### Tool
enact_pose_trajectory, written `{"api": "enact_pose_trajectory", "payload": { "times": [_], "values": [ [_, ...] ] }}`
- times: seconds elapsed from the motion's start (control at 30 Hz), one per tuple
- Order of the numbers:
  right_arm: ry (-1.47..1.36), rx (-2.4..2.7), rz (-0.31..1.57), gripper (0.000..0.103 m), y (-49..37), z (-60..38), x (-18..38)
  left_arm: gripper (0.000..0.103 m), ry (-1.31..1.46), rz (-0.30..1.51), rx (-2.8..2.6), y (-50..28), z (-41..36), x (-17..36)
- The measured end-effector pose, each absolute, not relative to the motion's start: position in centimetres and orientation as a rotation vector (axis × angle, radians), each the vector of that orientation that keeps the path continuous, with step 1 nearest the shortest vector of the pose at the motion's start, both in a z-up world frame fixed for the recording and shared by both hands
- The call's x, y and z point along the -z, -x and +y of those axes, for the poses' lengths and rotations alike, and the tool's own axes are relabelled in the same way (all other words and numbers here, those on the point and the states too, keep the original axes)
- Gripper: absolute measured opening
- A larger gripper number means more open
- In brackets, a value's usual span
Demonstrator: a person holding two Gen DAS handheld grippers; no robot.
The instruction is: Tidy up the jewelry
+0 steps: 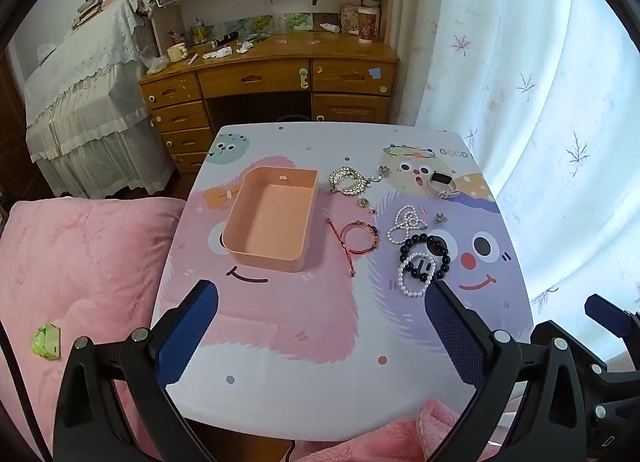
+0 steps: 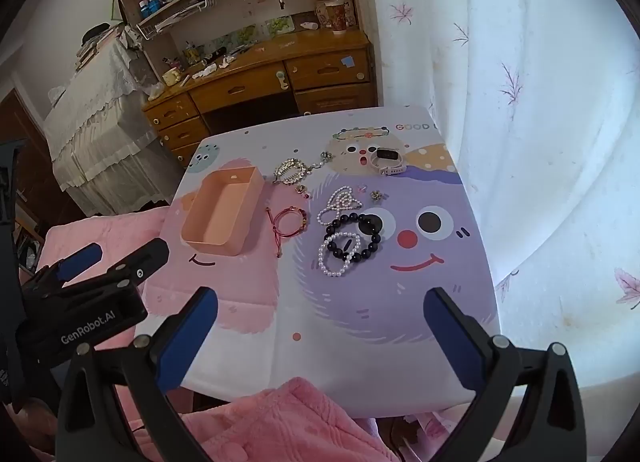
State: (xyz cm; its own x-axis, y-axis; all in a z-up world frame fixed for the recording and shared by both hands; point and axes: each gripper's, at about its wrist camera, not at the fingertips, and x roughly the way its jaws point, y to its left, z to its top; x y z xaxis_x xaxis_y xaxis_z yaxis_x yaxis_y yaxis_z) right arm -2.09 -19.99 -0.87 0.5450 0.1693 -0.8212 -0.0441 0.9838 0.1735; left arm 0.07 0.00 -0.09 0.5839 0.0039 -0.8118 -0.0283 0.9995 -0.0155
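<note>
An empty peach box (image 1: 272, 217) (image 2: 224, 209) stands on the cartoon-print table (image 1: 280, 342) (image 2: 360, 322). To its right lie jewelry pieces: a gold brooch (image 1: 347, 180) (image 2: 290, 172), a red cord bracelet (image 1: 358, 238) (image 2: 290, 221), a pearl necklace (image 1: 406, 221) (image 2: 340, 203), a black bead bracelet (image 1: 428, 258) (image 2: 356, 240), a white pearl bracelet (image 1: 414, 276) (image 2: 334, 256) and a pink watch (image 1: 442, 183) (image 2: 386, 159). My left gripper (image 1: 322, 298) and right gripper (image 2: 320, 304) are open and empty, held above the table's near edge.
A pink blanket (image 1: 76, 274) lies left of the table and at its near edge (image 2: 288, 422). A wooden desk (image 1: 272, 73) with shelves stands behind. A white curtain (image 1: 540, 101) hangs to the right. Small charms (image 1: 440, 217) lie near the necklace.
</note>
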Motion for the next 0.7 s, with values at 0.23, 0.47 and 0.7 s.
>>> {"api": "enact_pose_trajectory", "payload": {
  "times": [0.23, 0.47, 0.7],
  "values": [
    [-0.136, -0.128, 0.981, 0.103, 2.0, -19.8, 1.0, 0.102, 0.022, 0.939, -0.022, -0.5, 0.0, -0.3],
    [-0.134, -0.13, 0.977, 0.103, 2.3, -20.2, 1.3, 0.102, 0.01, 0.932, -0.021, -0.2, -0.2, -0.1],
    [-0.126, -0.124, 0.982, 0.103, 2.2, -19.3, 0.6, 0.102, -0.003, 0.939, -0.006, -0.2, 0.0, 0.2]
  ]
}}
